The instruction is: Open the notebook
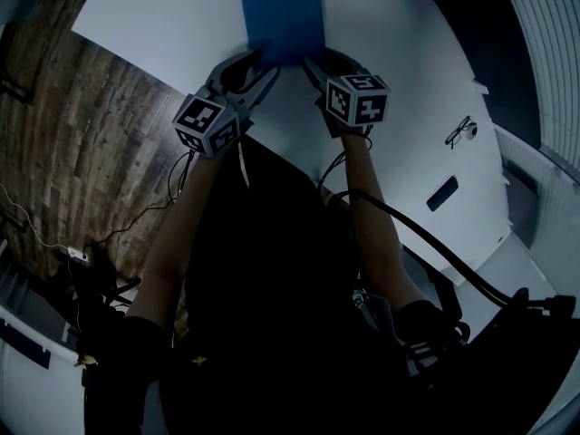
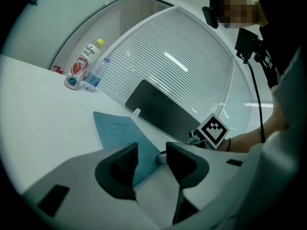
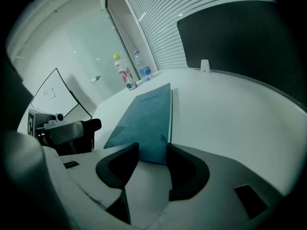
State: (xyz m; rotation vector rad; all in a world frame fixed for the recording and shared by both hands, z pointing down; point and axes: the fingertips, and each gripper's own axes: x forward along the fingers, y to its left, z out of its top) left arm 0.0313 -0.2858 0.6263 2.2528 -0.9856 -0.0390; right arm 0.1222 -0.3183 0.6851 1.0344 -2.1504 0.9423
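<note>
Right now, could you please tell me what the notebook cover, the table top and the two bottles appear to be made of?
Notebook: blue cover, probably matte card or paper; thin, flat, no glare.
Table: smooth white top, likely laminate or painted board; faint sheen.
Yellow-capped bottle and smaller bottle: seemingly plastic; the smaller looks see-through.

Grey hand-held grippers (image 1: 257,62) (image 1: 314,63) (checkered marker cubes (image 1: 207,123) (image 1: 358,98)); black cables (image 1: 426,234); dark clothing (image 1: 272,288).
</note>
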